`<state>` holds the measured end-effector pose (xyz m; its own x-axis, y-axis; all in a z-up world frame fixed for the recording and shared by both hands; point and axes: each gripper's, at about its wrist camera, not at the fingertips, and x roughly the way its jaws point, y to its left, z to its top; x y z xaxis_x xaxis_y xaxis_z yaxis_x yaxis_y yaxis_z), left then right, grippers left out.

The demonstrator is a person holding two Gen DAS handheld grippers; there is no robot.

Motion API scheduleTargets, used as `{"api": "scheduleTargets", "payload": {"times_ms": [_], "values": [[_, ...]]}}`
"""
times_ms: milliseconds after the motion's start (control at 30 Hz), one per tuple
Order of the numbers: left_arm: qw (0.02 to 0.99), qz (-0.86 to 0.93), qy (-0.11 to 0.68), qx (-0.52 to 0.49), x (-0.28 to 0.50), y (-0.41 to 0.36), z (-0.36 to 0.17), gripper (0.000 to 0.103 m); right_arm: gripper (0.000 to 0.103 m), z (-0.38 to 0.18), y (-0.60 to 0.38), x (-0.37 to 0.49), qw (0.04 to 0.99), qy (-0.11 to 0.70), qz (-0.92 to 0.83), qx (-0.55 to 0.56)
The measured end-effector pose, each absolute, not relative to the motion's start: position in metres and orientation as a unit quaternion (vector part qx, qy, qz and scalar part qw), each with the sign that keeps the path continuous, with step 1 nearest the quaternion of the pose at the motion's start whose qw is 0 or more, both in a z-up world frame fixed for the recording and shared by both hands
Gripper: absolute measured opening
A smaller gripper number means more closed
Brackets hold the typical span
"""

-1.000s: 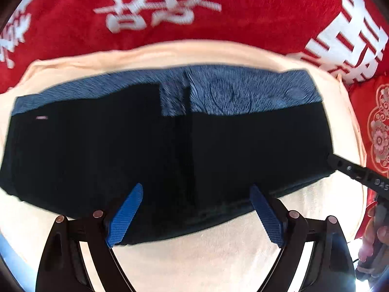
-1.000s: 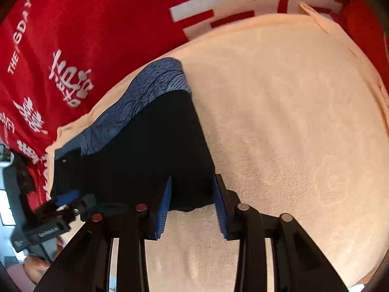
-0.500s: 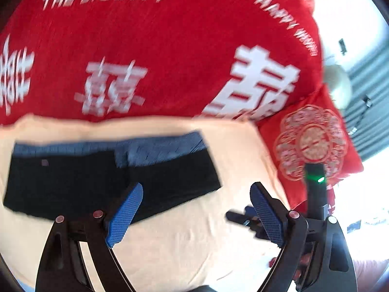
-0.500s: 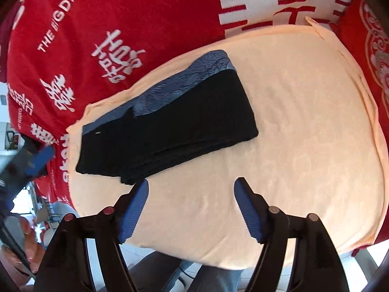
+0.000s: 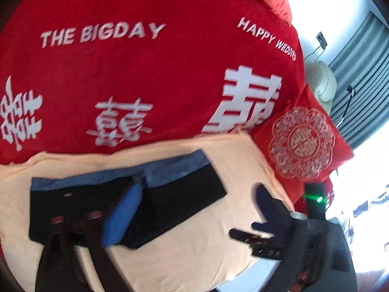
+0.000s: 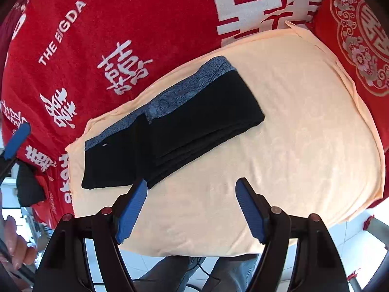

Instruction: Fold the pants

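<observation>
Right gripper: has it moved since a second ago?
Yes. The right gripper has pulled back off the pants; its fingers, now open, hover over the peach towel.

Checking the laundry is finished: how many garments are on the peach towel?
1: the folded black pants with a blue waistband, lying toward the far left of the peach towel. Nothing else shows.

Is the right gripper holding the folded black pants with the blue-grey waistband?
No, the right gripper hangs open above the peach towel, clear of the pants.

light: bright daylight, window side blown out white at right in left wrist view
blur: left tongs (image 5: 192, 216) smeared by motion; right wrist view sharp
edges: fisheye bending, dark corner vignette
</observation>
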<state>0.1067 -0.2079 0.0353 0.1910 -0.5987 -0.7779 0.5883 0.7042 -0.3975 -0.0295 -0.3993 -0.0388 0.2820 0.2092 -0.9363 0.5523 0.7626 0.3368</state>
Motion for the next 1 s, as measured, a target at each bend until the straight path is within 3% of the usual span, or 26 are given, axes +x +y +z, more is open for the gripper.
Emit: {"api": "scheduleTargets", "payload": {"times_ms": [533,1000], "values": [[0.807,-0.342,0.481,-0.016,0.105,-0.077,0.049,0.103,0.078,0.017,-0.281,0.020,0.776,0.581,-0.078,0.234],[0.769,-0.182,0.608,-0.073,0.126,0.008,-0.072,0.103,0.078,0.002,-0.242,0.037,0.758,0.624,-0.057,0.182]]}}
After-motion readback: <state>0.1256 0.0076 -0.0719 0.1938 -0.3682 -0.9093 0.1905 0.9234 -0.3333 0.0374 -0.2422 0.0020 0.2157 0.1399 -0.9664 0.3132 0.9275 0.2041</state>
